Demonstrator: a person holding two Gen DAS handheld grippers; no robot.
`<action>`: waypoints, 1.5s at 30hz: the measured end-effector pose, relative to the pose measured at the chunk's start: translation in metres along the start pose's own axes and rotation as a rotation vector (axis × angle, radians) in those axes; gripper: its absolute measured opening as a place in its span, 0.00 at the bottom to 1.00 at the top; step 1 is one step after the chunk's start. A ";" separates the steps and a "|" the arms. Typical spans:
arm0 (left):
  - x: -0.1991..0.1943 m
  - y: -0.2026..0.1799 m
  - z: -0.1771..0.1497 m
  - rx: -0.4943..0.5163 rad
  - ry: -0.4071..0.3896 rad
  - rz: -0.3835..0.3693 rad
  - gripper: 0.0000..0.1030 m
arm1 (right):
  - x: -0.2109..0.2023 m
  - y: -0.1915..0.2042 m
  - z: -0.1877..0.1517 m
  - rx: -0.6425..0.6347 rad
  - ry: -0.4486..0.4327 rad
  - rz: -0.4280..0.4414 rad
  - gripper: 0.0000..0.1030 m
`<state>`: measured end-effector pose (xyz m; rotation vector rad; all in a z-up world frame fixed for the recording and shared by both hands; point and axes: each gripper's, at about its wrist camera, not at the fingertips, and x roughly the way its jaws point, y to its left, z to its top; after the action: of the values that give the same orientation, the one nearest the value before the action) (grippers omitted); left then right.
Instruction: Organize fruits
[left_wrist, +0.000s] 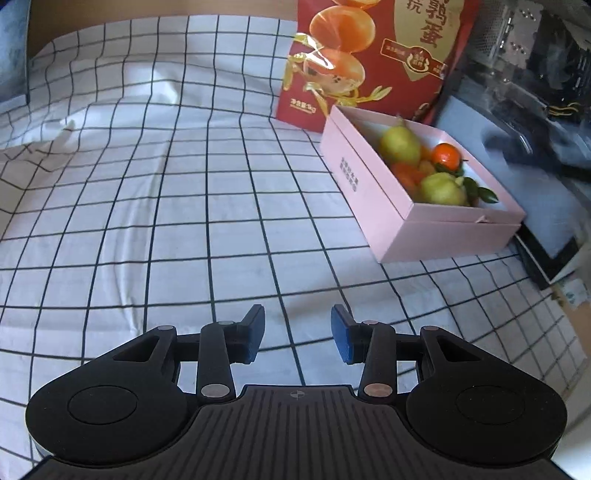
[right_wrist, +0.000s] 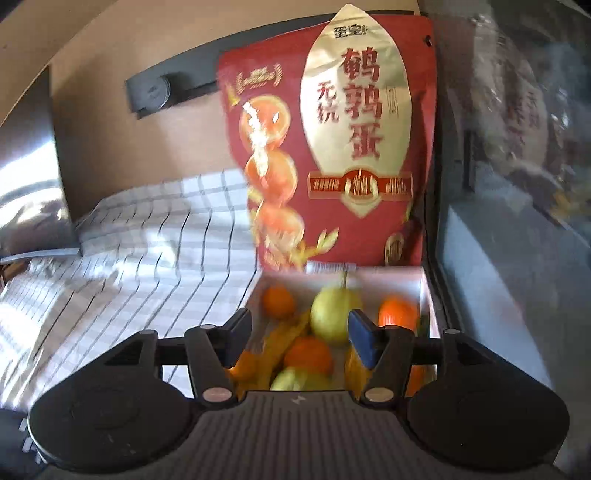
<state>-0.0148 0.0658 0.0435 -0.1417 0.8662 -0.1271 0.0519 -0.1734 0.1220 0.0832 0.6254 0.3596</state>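
1. Your left gripper (left_wrist: 297, 334) hovers, jaws apart and empty, over the checked cloth (left_wrist: 166, 221); the pink box (left_wrist: 373, 195) of fruit sits at two o'clock.
2. Your right gripper (right_wrist: 299, 339) hangs spread and empty above the pear (right_wrist: 330, 314), probably ready to sort.

In the left wrist view, the box (left_wrist: 384, 206) sits on the tablecloth (left_wrist: 166, 203) at the right of the frame, with pears (left_wrist: 400, 146) and oranges (left_wrist: 446, 154) inside. The bag (left_wrist: 369, 62) stands just behind it, upper centre. In the right wrist view, the box (right_wrist: 424, 291) lies lower centre, bag (right_wrist: 332, 147) behind, cloth (right_wrist: 147, 258) left.
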 end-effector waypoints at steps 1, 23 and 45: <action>0.002 -0.003 -0.001 0.006 -0.008 0.002 0.43 | -0.007 0.005 -0.012 -0.005 0.019 0.010 0.58; 0.029 -0.070 -0.027 0.147 -0.167 0.079 0.68 | 0.025 0.000 -0.104 0.005 0.165 -0.264 0.95; 0.032 -0.071 -0.025 0.123 -0.175 0.119 0.68 | 0.019 -0.007 -0.112 -0.035 0.097 -0.224 1.00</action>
<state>-0.0169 -0.0110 0.0163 0.0137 0.6880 -0.0549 0.0023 -0.1768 0.0194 -0.0383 0.7159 0.1585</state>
